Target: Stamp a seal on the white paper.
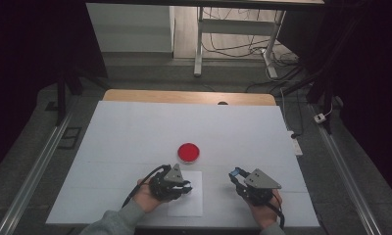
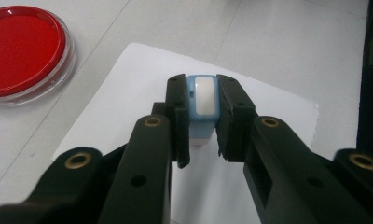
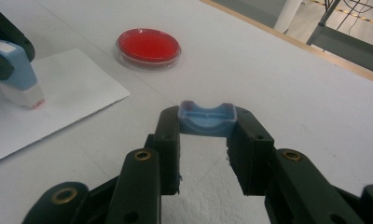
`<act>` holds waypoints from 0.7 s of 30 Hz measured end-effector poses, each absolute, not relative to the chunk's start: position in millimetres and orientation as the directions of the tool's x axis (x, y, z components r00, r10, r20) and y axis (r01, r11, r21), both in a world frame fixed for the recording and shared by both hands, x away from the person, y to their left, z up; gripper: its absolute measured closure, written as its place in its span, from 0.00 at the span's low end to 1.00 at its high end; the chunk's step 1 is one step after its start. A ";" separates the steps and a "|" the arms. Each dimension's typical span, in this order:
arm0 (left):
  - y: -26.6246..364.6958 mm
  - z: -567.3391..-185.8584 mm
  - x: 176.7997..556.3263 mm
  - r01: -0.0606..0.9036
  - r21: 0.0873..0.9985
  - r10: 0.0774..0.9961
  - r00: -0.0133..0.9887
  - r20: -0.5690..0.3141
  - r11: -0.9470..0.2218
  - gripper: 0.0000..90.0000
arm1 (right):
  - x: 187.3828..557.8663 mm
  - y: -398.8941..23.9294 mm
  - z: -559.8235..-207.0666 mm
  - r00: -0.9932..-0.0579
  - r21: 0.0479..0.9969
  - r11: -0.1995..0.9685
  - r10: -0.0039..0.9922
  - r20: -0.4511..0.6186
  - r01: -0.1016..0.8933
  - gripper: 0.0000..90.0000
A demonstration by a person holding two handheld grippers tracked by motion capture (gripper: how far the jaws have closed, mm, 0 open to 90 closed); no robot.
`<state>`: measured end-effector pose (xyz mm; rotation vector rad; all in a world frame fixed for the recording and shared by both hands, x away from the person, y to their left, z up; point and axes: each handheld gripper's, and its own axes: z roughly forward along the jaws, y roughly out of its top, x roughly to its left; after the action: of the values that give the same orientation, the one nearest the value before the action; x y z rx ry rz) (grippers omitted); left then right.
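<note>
My left gripper point(image 2: 202, 84) is shut on a light blue stamp point(image 2: 203, 109) with a white top, held upright over a white sheet of paper point(image 2: 124, 93). In the right gripper view the stamp point(image 3: 17, 70) has its red-tinged foot down on the paper point(image 3: 72, 86). My right gripper point(image 3: 207, 115) is shut on a small blue cap point(image 3: 207, 120) just above the table, to the right of the sheet. A round red ink pad point(image 1: 188, 152) in a clear dish lies beyond both grippers. In the high view the left gripper point(image 1: 183, 187) and right gripper point(image 1: 236, 174) sit near the front edge.
A white board point(image 1: 135, 132) covers the wooden table point(image 1: 189, 96). Beyond the table stand a desk frame point(image 1: 199, 49) and loose cables on the floor. Metal rails point(image 1: 32, 171) run along both sides.
</note>
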<state>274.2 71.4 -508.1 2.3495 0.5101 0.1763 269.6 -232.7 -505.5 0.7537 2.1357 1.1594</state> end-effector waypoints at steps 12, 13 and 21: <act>72.0 -508.3 275.3 0.317 0.677 0.408 0.913 -0.027 -0.664 0.85 | 269.4 -233.0 -505.2 -0.664 0.866 0.460 0.712 -0.227 0.197 0.73; 72.0 -508.3 275.3 0.317 0.677 0.408 0.913 -0.027 -0.665 0.85 | 269.5 -233.0 -505.3 -0.665 0.866 0.460 0.712 -0.227 0.198 0.73; 72.2 -508.4 275.3 0.316 0.677 0.407 0.913 -0.027 -0.665 0.85 | 269.5 -233.0 -505.2 -0.665 0.866 0.460 0.712 -0.226 0.198 0.73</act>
<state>275.3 72.2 -508.4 2.3481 0.5121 0.1633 269.5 -233.0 -505.2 0.7550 2.1329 1.1586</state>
